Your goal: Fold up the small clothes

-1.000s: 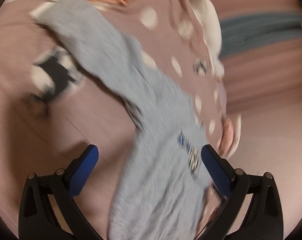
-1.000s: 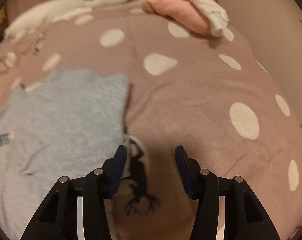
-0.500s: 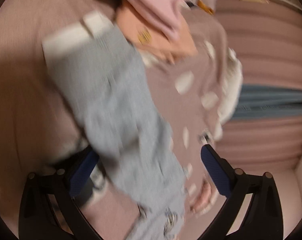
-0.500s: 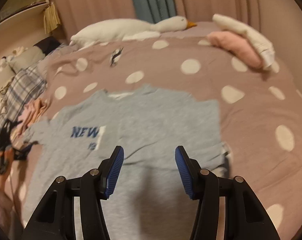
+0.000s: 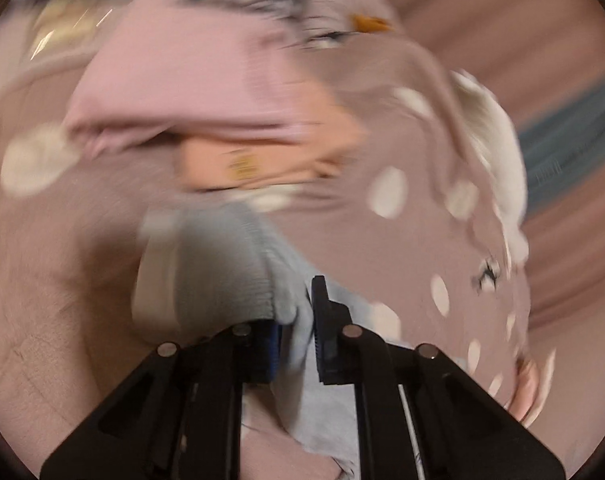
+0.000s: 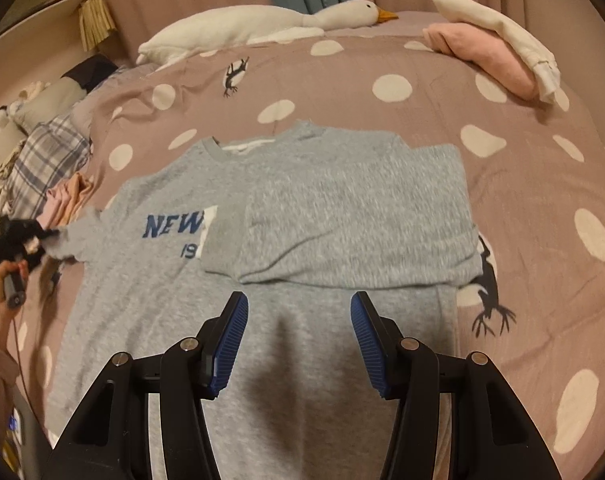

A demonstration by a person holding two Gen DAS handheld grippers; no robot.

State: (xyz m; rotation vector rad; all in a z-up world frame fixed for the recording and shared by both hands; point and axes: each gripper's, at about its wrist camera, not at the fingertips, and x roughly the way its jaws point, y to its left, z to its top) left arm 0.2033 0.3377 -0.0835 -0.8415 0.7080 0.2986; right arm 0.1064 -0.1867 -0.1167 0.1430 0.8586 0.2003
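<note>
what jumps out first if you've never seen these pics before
The grey sweatshirt with blue NEW lettering dominates, spread across the middle of the polka-dot bedspread, its right side already folded over. At the left edge, the left tool has just been closing and now pinches the sleeve cuff. A white plush goose lies along the far edge.

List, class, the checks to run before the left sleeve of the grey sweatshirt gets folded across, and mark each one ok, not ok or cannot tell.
1. Left gripper has just closed on the sleeve cuff: ok.
2. Right gripper open, holding nothing: ok.
3. Right side of the grey sweatshirt already folded in: ok.
4. Bedspread beside the shirt clear: ok.
5. Clothes pile clear of the sleeve: cannot tell.
</note>
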